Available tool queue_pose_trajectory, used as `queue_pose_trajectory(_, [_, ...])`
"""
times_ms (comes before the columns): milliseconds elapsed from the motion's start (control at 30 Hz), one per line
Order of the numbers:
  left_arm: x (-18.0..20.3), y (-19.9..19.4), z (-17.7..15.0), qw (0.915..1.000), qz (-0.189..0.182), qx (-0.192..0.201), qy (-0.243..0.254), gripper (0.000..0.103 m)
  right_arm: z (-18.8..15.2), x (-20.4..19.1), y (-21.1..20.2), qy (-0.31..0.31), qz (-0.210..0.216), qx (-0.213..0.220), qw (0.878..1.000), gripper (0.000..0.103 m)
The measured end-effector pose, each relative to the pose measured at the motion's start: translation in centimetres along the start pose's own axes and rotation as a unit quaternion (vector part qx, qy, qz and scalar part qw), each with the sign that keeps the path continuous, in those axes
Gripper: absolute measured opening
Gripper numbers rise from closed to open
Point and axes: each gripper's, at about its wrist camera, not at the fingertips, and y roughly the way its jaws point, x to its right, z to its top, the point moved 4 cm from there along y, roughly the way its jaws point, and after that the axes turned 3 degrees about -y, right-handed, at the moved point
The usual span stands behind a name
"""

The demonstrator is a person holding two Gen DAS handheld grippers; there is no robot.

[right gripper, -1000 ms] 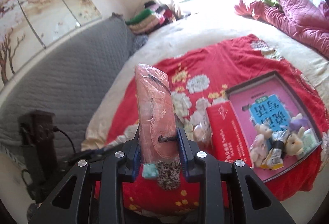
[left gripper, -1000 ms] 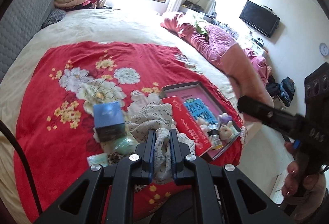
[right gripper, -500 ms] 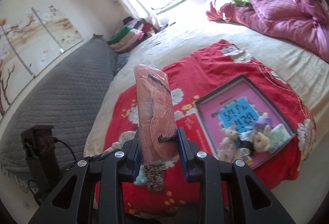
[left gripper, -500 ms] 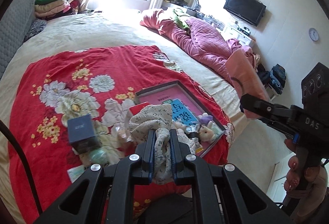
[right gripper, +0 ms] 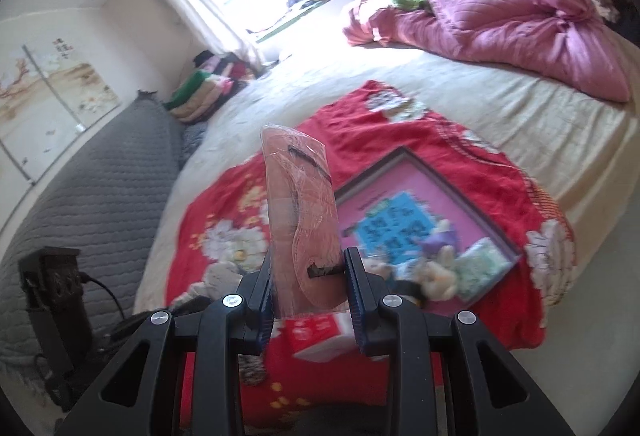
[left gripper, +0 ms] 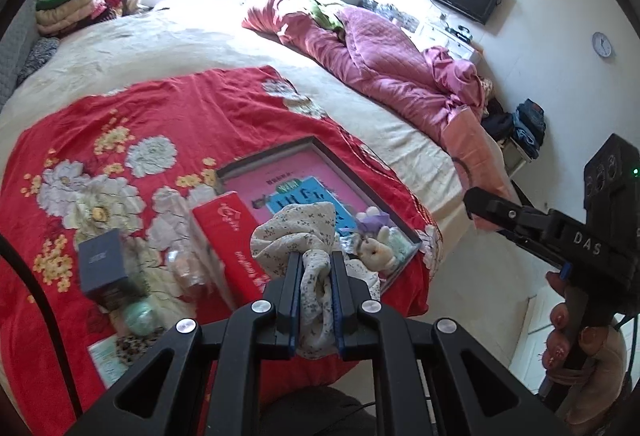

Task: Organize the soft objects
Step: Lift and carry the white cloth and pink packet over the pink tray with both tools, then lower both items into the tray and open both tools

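Observation:
My left gripper [left gripper: 315, 276] is shut on a white floral cloth [left gripper: 298, 232], held above the bed's near edge, just in front of the pink-lined tray [left gripper: 280, 175]. My right gripper [right gripper: 308, 276] is shut on a pink insole in clear wrap [right gripper: 300, 211], held upright above the red blanket [right gripper: 400, 139]. The tray [right gripper: 408, 175] holds a blue booklet [right gripper: 388, 232], small plush toys [right gripper: 436, 268] and a green pack [right gripper: 480, 268]. The right gripper also shows at the right of the left wrist view [left gripper: 472, 199], holding the pink insole [left gripper: 476, 159].
On the red blanket [left gripper: 180, 115] lie a red box [left gripper: 232, 236], a dark blue box [left gripper: 102, 264], a green ball [left gripper: 138, 316] and a clear bottle [left gripper: 184, 264]. A pink quilt [left gripper: 380, 63] is heaped at the far right. Folded clothes [left gripper: 72, 7] are stacked by the window.
Both grippers have swung to the right with their loads. The tray has come nearer the middle of each view. The grips are unchanged.

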Motion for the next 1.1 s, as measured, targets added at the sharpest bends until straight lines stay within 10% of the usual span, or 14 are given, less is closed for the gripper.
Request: queue_pose_trajectory(1100, [5.1,15.7,0.2,0.9936,0.000,-0.104,0.045,0.013,-2.1,11.3,8.5,0.064,-0.081,-0.067,0.992,0.032])
